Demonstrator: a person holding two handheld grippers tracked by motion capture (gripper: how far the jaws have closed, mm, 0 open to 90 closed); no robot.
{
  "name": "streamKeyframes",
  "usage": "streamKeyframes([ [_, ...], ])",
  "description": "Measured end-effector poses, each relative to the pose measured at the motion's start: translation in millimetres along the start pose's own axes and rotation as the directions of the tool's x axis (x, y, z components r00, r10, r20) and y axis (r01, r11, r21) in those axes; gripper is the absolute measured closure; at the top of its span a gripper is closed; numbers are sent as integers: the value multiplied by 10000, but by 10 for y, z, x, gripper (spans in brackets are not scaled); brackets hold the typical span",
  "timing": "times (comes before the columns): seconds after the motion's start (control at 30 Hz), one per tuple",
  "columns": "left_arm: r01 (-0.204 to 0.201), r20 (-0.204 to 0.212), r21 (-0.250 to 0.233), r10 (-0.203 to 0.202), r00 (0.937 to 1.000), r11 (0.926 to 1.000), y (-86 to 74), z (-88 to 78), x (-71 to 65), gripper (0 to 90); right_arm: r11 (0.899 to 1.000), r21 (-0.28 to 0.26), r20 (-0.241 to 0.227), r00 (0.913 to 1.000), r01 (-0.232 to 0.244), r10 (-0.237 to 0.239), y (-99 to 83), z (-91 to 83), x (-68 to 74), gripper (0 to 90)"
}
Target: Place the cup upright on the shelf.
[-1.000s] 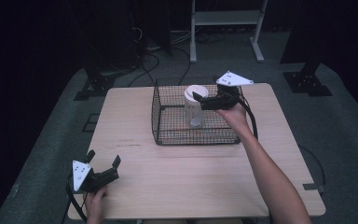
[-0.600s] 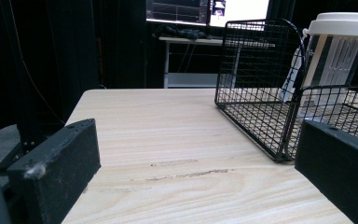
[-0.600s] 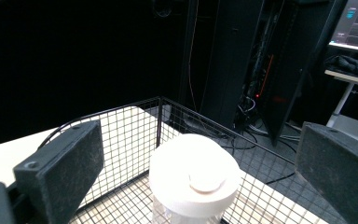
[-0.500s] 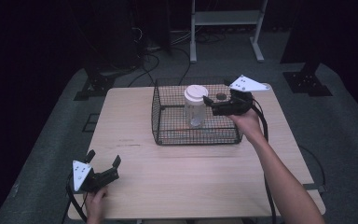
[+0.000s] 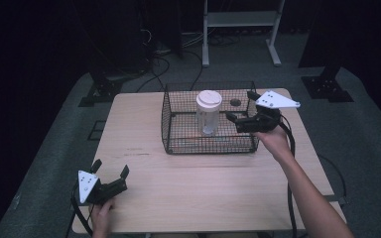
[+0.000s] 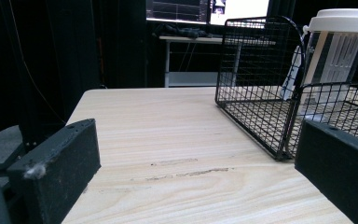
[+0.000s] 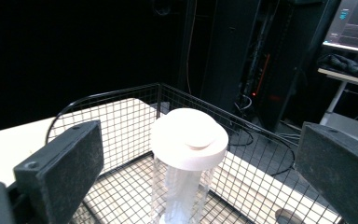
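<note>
Dark room; grey carpet floor (image 5: 54, 148); white shelf frame (image 5: 238, 20) behind; cables (image 5: 178, 59); possibly monitors (image 6: 209, 10).

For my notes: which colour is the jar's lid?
White lid; the right gripper view shows it best.

So the count: one wire basket (image 5: 178, 130) on the worktop (image 5: 203, 183), one clear jar (image 5: 208, 119) with one white lid (image 5: 209, 99) inside it. Also two claws, left claw (image 5: 110, 171) and right claw (image 5: 240, 105), plus one small dark disc (image 5: 235, 102).

White-lidded jar (image 7: 186, 172) upright in wire basket (image 7: 121, 107) — apparently ungripped.
</note>
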State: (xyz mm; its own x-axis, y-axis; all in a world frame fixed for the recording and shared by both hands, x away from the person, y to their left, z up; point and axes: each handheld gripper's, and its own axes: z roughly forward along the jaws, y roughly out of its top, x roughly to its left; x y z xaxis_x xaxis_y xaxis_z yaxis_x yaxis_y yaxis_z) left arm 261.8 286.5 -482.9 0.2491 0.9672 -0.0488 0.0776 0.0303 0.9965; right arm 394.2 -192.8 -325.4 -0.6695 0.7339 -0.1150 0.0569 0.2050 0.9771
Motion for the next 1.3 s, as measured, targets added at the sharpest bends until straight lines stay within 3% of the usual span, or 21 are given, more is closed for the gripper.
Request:
streamKeyframes([
  [0.47, -3, -12, -21, 2, 10000, 10000, -1, 2, -9, 0, 9999, -32, -83, 9999, 103, -103, -114, -298, 45, 6],
  [0.87, -91, -53, 55, 91, 9999, 9999, 0, 0, -16, 0, 9993, -162, 41, 9994, 331, -331, -252, -729, 131, 6],
  [1.3, -136, -55, 44, 136, 9999, 9999, -2, -4, -23, 0, 9996, -186, 367, 9991, 195, -188, -489, -1167, 176, 6],
])
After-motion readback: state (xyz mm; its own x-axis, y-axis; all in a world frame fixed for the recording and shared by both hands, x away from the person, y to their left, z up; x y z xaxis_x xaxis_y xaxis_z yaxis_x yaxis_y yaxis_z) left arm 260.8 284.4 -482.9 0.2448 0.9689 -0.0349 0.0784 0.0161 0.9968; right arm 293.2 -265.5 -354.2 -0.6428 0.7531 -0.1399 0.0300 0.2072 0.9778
